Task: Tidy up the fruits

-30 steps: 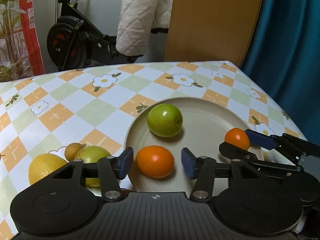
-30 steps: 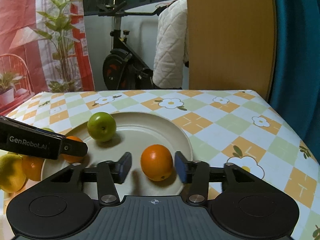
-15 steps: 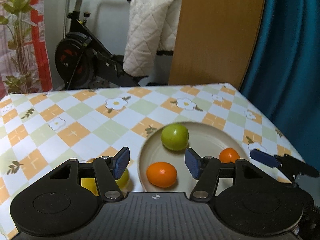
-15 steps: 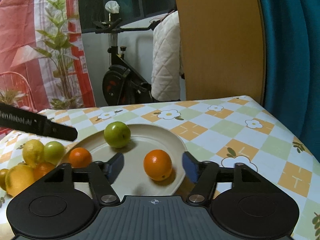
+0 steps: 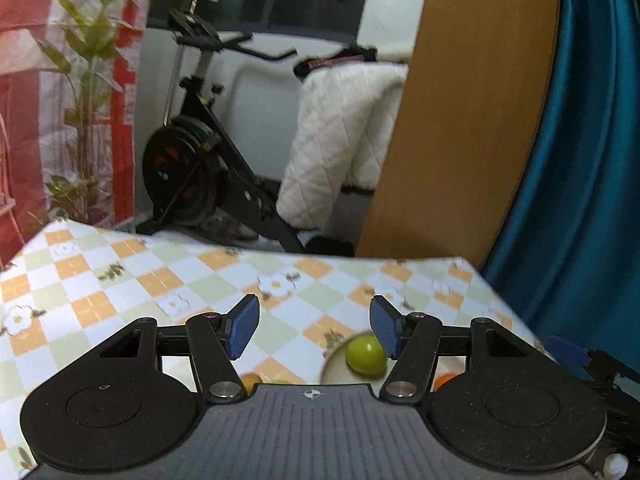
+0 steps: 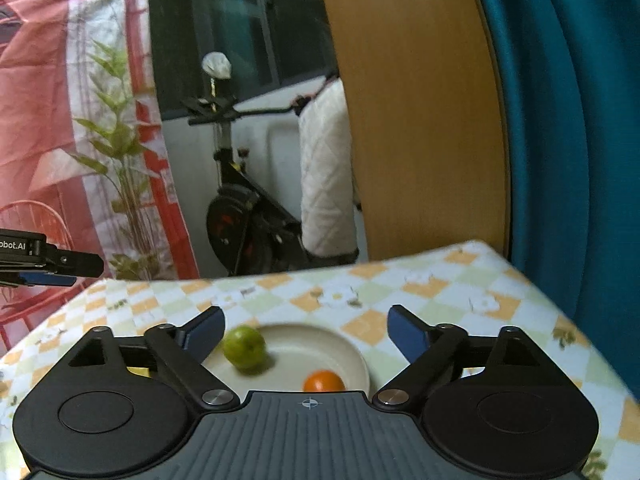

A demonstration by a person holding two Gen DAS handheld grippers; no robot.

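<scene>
A cream plate (image 6: 344, 344) on the checkered tablecloth holds a green apple (image 6: 244, 347) and an orange (image 6: 324, 381). In the left wrist view the green apple (image 5: 365, 357) shows low on the plate (image 5: 332, 364), with slivers of an orange (image 5: 445, 379) and another fruit (image 5: 251, 380) behind the gripper body. My left gripper (image 5: 312, 326) is open and empty, raised above the table. My right gripper (image 6: 306, 334) is open wide and empty, raised above the plate. The left gripper's tip (image 6: 52, 266) shows at the far left of the right wrist view.
The table's far edge (image 5: 320, 254) lies ahead, with an exercise bike (image 5: 200, 160), a white quilted cover (image 5: 340, 140), a wooden panel (image 5: 460, 120) and a teal curtain (image 5: 580, 160) beyond. A plant (image 6: 120, 184) stands at the left.
Both grippers have risen and drawn back from the plate, leaving their oranges on it. The right jaws opened wider. The fruits now sit low in both views.
</scene>
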